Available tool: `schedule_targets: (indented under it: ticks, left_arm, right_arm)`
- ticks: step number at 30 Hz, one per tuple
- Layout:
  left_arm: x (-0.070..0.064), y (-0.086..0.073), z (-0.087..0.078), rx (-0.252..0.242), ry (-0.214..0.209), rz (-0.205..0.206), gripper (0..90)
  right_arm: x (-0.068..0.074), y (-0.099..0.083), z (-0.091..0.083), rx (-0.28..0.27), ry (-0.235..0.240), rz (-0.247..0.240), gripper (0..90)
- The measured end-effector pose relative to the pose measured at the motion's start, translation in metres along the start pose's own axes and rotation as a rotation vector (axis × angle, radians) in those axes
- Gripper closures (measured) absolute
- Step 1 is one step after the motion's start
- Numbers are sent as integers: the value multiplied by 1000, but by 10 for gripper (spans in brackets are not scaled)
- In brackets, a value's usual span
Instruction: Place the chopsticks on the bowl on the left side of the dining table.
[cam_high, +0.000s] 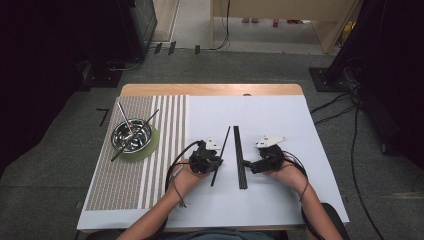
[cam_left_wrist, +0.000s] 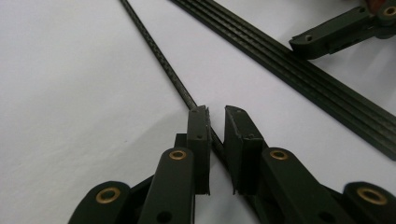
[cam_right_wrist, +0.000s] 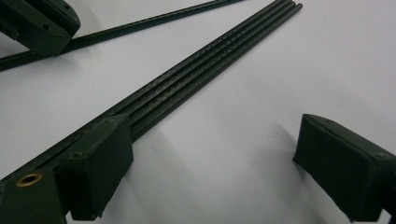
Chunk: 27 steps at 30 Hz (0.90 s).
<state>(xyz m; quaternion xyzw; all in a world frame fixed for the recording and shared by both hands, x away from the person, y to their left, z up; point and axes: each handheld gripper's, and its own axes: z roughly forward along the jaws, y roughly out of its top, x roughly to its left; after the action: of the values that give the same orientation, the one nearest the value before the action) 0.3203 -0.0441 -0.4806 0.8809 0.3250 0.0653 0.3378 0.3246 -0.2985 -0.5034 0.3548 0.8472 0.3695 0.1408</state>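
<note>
A white table (cam_high: 280, 200) carries a striped mat (cam_high: 125, 185) on its left part, and on the mat sits a green coaster (cam_high: 156, 142) with a steel bowl (cam_high: 132, 135) on it. The bowl holds two or three thin sticks (cam_high: 125, 117) that lean out over its rim; nothing else can be made out inside.

Near the middle of the table lies a bundle of black rods (cam_high: 240, 157), side by side and touching, running away from the person. Just left of it a single rod (cam_high: 221, 155) lies slanted, apart from the bundle at its near end.

The left gripper (cam_left_wrist: 215, 122) has its jaws drawn narrow about the single rod, a small gap showing on each side, so it is not clearly clamped yet. The right gripper (cam_right_wrist: 212, 154) stands wide, one jaw beside the bundle's near end, holding nothing.

The rod looks light, stiff and slender, with a woven surface that should give some grip. It would likely pivot if taken near an end, so a hold closer to its middle would keep it level. It lies flat on the table, so the jaws must come low to close on it.
</note>
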Motion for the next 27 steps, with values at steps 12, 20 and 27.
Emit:
schedule_targets:
  ticks: [12, 20, 27]
  left_arm:
    - [12, -2, -6, 24, 12, -17, 832]
    - [20, -3, -11, 50, 23, -23, 845]
    - [30, -5, -16, 58, 36, -38, 858]
  right_arm:
    - [0, 0, 0, 0, 0, 0, 109]
    - [0, 0, 0, 0, 0, 0, 109]
    - [0, 0, 0, -1, 0, -1, 109]
